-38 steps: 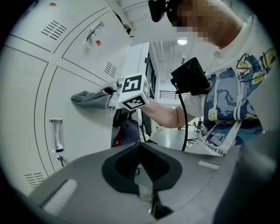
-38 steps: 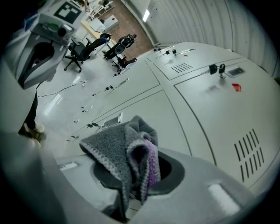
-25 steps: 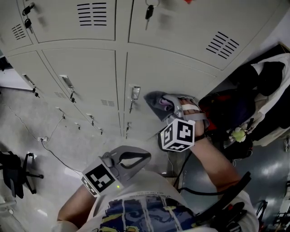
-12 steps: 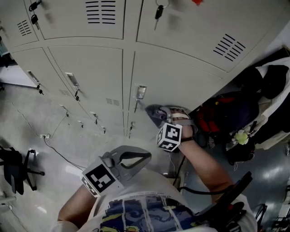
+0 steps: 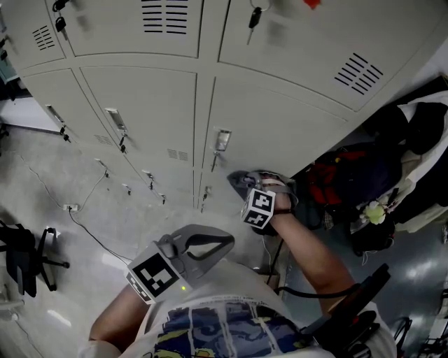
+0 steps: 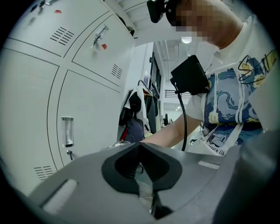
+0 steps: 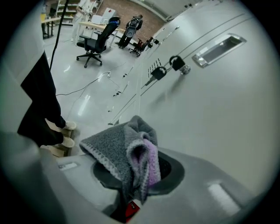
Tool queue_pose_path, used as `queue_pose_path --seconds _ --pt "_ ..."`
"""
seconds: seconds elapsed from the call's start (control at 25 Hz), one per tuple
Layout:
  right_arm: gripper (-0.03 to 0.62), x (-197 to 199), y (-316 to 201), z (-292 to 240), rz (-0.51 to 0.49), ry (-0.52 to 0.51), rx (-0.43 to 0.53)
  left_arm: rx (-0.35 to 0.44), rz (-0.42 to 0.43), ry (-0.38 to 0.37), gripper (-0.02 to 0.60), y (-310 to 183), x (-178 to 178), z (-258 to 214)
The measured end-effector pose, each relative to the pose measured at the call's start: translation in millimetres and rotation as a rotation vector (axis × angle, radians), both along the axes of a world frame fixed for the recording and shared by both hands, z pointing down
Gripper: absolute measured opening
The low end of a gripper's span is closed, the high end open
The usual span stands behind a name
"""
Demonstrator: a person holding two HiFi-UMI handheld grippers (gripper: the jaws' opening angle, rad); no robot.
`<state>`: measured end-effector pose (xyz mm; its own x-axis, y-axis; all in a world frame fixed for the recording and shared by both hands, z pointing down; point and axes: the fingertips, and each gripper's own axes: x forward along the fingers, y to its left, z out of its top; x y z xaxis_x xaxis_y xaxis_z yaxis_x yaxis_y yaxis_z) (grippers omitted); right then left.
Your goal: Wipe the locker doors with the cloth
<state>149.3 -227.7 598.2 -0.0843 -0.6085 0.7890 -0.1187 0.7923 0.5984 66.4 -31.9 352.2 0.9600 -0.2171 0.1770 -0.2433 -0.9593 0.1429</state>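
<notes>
While beside the locker door (image 7: 210,113), cloth (image 7: 124,146) in right tool (image 7: 138,170), floor (image 7: 83,94) alongside.

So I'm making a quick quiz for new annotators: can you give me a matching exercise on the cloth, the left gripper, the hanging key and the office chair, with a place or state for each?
1. cloth
2. left gripper
3. key
4. office chair

A. stands on the floor
B. hangs from an upper locker door
C. jaws together, nothing between them
D. clamped in the right gripper

Pairs: 1-D, 2-C, 3-B, 4-A.
</notes>
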Motion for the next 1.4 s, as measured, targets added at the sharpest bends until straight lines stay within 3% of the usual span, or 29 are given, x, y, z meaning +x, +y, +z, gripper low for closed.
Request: queue_pose_path --seconds 0.16,0.32,0.64,0.84,1.0,1.4 --pt "0.085 1 5 2 0.014 -0.033 -0.043 0.005 0.01 -0.007 0.003 4 0 -2" --pt "0.086 -14 16 -71 0.005 -0.123 0.004 0.014 0.005 0.003 0.003 3 -4 -4" --pt "0.086 -33 26 -280 -0.063 -0.279 0.319 0.038 0.045 0.015 0.003 6 0 -8" --pt "0.086 -42 19 -363 -0.079 -0.289 0.521 0.049 0.063 0.023 0.003 10 0 -8" --pt "0.086 -42 3 -384 -0.067 -0.28 0.595 0.055 0.07 0.024 0.003 12 -2 -8" --pt "0.086 -42 -8 -337 -0.026 -0.244 0.525 0.04 0.05 0.028 0.003 12 -12 -3"
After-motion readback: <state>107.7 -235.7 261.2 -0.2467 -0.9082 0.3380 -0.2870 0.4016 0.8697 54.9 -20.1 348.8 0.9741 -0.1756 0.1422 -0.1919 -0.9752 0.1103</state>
